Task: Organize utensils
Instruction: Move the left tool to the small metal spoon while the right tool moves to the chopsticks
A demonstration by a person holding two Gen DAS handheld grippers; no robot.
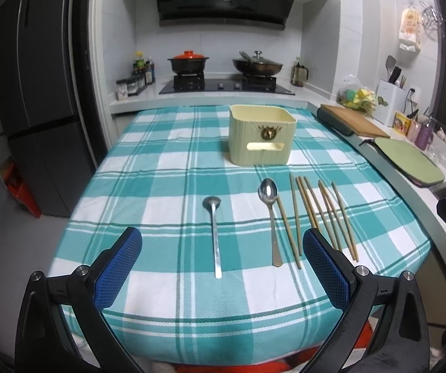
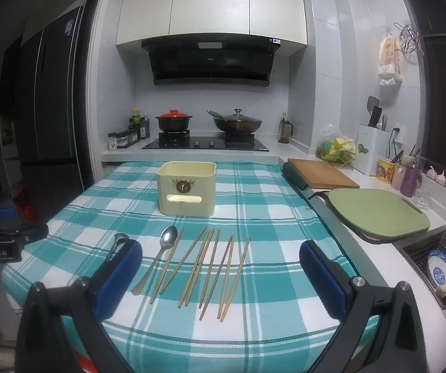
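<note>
Spoons point(image 1: 269, 214) and chopsticks point(image 1: 322, 214) lengthwise, bowls toward holder point(image 1: 261, 135), both grippers' jaws wide

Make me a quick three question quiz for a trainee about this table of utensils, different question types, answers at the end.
1. True or false: the left claw is shut on a spoon.
2. Which lies nearest the chopsticks? A) slim ladle-style spoon B) gold-handled spoon C) cream bin
3. Fill in: the right claw hangs open above the ____.

Key: 1 false, both claws are open and empty. 2 B. 3 chopsticks.
</note>
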